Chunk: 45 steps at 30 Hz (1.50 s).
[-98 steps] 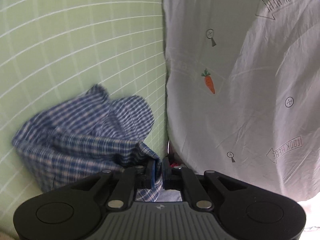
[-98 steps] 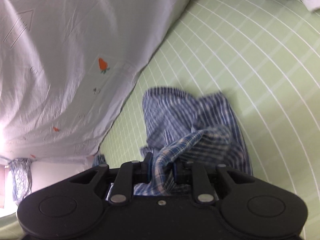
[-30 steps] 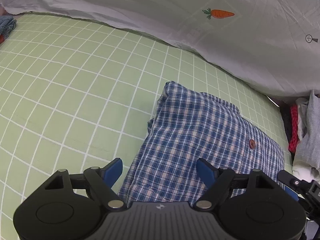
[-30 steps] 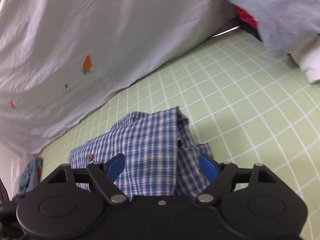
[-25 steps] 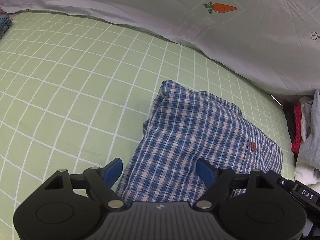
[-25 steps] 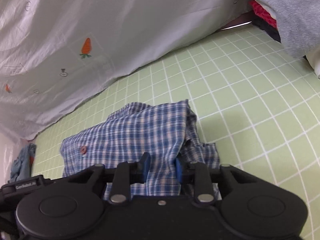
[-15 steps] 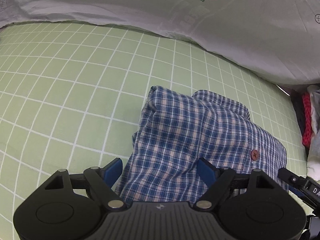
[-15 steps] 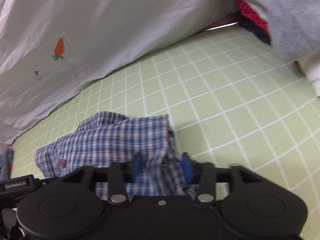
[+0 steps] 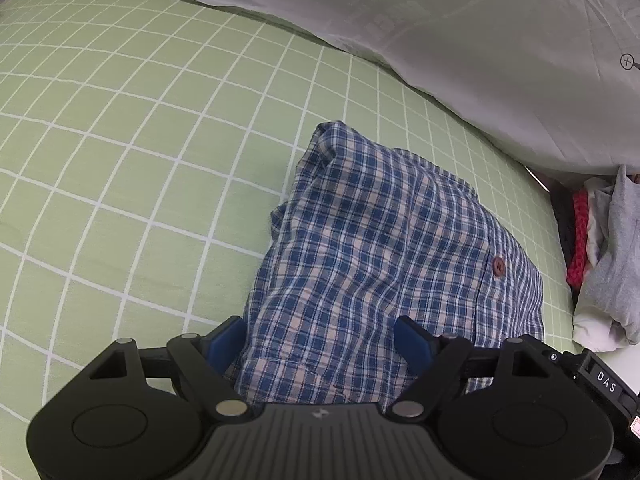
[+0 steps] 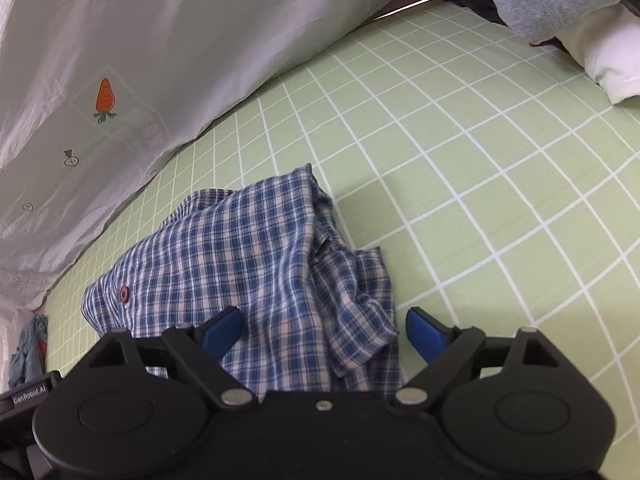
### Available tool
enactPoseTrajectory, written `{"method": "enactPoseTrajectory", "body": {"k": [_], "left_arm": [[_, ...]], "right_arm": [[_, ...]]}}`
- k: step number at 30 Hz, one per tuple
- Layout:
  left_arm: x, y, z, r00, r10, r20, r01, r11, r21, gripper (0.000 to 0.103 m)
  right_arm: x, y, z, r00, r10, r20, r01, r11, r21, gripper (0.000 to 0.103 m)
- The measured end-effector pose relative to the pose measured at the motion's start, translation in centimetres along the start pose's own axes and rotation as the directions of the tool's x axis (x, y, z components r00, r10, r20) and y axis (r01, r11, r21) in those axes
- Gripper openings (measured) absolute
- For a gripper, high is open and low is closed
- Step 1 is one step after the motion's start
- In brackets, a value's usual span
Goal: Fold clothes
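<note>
A blue and white checked shirt (image 9: 380, 248) lies folded in a bundle on the green checked sheet (image 9: 120, 140); a red button shows on it. It also shows in the right wrist view (image 10: 248, 256), with a loose flap at its right side. My left gripper (image 9: 320, 340) is open, its blue pads either side of the shirt's near edge. My right gripper (image 10: 324, 332) is open too, its pads spread over the near part of the shirt. Neither holds cloth.
A white sheet with carrot prints (image 9: 480, 20) hangs along the far side and also shows in the right wrist view (image 10: 140, 60). A pile of grey, white and red clothes (image 9: 604, 256) lies at the right, also seen in the right wrist view (image 10: 560, 4). A small blue garment (image 10: 28, 344) lies far left.
Both grippers let go of the shirt and it now lies on the sheet. The right gripper shut briefly on the shirt, then opened wide. The left gripper stayed open over it.
</note>
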<state>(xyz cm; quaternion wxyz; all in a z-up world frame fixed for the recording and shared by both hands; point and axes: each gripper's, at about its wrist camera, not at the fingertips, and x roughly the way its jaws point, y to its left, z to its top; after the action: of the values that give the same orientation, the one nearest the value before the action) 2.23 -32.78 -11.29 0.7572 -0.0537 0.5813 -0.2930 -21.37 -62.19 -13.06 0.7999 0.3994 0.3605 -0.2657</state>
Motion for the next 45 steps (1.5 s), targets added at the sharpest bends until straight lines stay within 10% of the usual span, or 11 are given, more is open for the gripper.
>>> {"method": "enactPoseTrajectory", "body": {"k": [10,13,15,19,33,45], "left_arm": [[0.5,-0.1,-0.1,0.998,-0.051,0.041,0.053,0.998,-0.043,0.082],[1.0,-0.1,-0.4,0.991,-0.133,0.004,0.133,0.987,-0.087,0.055],[1.1,0.0,-1.2,0.987,-0.159,-0.005,0.157,0.979,-0.130,0.040],[-0.2,0.0,-2.9,0.985,-0.171,-0.015,0.168,0.977,-0.132,0.025],[-5.0,-1.5,-8.1,0.955,-0.283,-0.085,0.276,0.958,-0.081,0.021],[-5.2,-17.3,-9.9,0.876,-0.470,-0.110,0.481,0.870,0.109,0.021]], "right_arm": [[1.5,0.9,0.4,0.994,0.112,-0.011,-0.111,0.991,0.074,0.103],[2.1,2.7,-0.4,0.987,0.154,-0.050,-0.155,0.988,-0.021,0.101],[2.1,4.0,-1.2,0.984,0.163,-0.075,-0.168,0.983,-0.073,0.072],[0.8,4.0,-2.5,0.977,0.192,-0.091,-0.196,0.980,-0.044,0.047],[-8.2,2.2,-8.3,0.985,0.173,-0.019,-0.173,0.985,-0.006,0.032],[-19.7,-5.6,-3.5,0.961,0.107,0.255,-0.126,0.990,0.058,0.032]]}}
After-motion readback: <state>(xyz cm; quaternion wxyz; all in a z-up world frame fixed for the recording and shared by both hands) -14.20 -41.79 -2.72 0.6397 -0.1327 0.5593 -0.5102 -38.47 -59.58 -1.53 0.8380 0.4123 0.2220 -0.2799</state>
